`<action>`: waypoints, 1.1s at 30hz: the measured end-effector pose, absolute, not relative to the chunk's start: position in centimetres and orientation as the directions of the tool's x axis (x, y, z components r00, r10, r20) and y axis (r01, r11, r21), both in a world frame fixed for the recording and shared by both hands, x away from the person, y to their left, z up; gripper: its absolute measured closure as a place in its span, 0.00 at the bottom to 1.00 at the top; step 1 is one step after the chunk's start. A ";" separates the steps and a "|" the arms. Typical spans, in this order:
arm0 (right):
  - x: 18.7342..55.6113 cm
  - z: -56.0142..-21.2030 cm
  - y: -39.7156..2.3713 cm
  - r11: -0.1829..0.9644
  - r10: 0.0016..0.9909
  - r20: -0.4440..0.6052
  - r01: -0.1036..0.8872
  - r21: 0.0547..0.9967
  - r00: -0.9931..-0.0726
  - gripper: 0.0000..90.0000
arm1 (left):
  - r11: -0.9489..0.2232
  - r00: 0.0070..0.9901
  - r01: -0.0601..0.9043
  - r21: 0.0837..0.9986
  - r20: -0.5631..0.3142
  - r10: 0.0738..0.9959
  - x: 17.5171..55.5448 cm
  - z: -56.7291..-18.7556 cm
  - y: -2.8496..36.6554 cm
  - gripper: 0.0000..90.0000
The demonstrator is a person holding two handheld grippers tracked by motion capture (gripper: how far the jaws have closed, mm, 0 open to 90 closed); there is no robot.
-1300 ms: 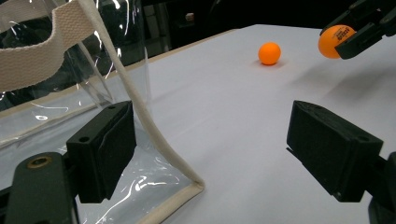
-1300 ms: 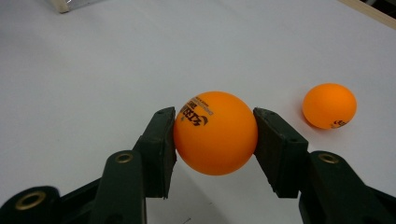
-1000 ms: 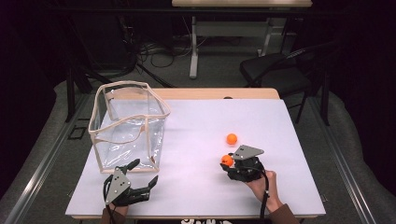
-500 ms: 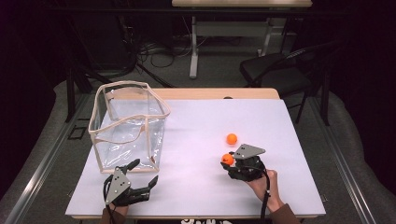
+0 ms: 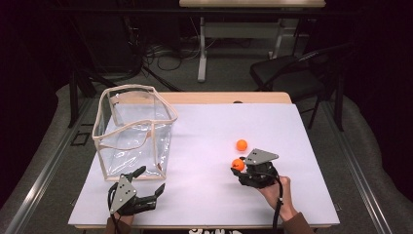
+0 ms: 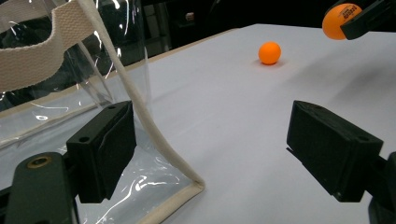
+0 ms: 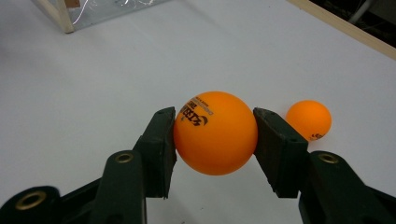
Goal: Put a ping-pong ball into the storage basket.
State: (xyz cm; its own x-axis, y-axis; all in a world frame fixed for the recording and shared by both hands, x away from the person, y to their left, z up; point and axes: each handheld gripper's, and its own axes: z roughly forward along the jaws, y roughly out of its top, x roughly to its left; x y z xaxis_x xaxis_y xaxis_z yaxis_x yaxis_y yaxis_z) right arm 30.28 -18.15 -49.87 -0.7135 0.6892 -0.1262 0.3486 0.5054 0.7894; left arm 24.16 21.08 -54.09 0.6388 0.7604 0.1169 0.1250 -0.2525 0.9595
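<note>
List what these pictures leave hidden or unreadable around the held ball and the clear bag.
- Held orange ball: the right gripper view shows black print too small to read; the right gripper covers both its sides.
- Second ball: its left edge sits behind a jaw in the right gripper view.
- Clear bag: the left gripper view cuts it off at the frame's top and left; glare hides whether anything lies inside.
- Left gripper: the high view shows it open beside the bag.

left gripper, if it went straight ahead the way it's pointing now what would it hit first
Probably the clear bag: its webbing-trimmed corner edge stands between the open jaws of the left gripper, nearer the left one. Depth is hard to judge; to the right, bare table leads toward the loose orange ball.
</note>
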 end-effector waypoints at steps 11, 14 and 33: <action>30.2 -49.3 -18.2 0.494 0.690 -0.122 0.340 0.800 -0.713 0.56 | -0.253 0.639 0.125 0.959 0.117 0.760 24.2 -54.1 21.1 0.18; 30.1 -49.1 -18.3 0.493 0.689 -0.121 0.339 0.801 -0.715 0.56 | -0.253 0.639 0.124 0.959 0.118 0.760 24.2 -54.1 21.1 0.18; 30.2 -48.3 -18.5 0.477 0.695 -0.112 0.340 0.810 -0.710 0.56 | -0.254 0.639 0.123 0.959 0.119 0.760 24.2 -54.1 21.0 0.18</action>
